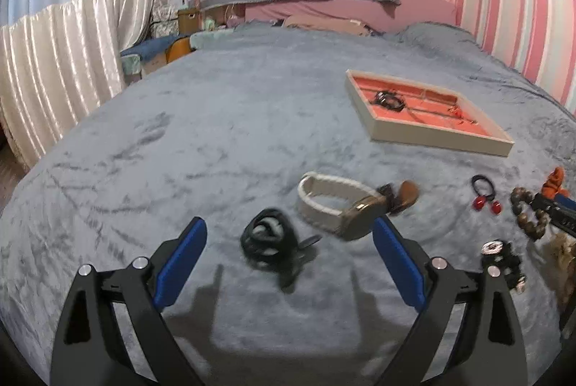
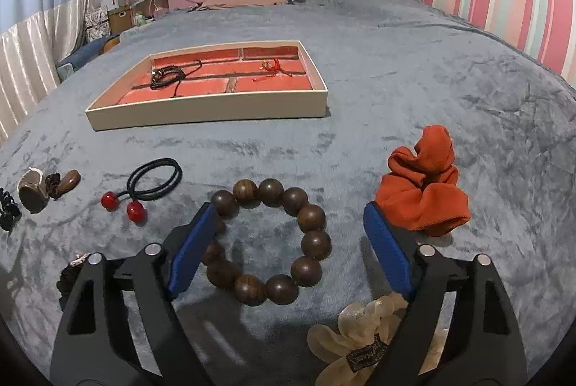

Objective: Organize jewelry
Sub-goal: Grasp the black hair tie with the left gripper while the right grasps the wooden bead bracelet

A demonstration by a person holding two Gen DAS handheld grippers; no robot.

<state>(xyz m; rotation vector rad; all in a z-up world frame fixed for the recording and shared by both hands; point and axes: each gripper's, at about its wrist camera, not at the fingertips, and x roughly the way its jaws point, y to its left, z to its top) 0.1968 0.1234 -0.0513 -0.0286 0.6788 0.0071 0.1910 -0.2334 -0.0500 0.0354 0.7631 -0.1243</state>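
Observation:
A cream jewelry tray (image 1: 435,134) (image 2: 201,112) with orange-red compartments lies on the grey bed and holds a black cord bracelet (image 2: 167,76) and a red string piece (image 2: 275,66). My left gripper (image 1: 289,229) is open, low over a black coiled hair tie (image 1: 268,240); a white-strapped watch (image 1: 334,206) lies just beyond it. My right gripper (image 2: 289,220) is open around a brown wooden bead bracelet (image 2: 273,242), its left finger (image 2: 192,249) touching the beads. A black hair tie with two red beads (image 2: 144,191) lies to the left.
An orange scrunchie (image 2: 424,195) lies right of the right gripper, and a cream bow hair piece (image 2: 360,332) lies under it. A brown clip (image 2: 66,184) sits beside the watch. A small black beaded piece (image 1: 504,260) lies by the left gripper. A striped wall rises on the right.

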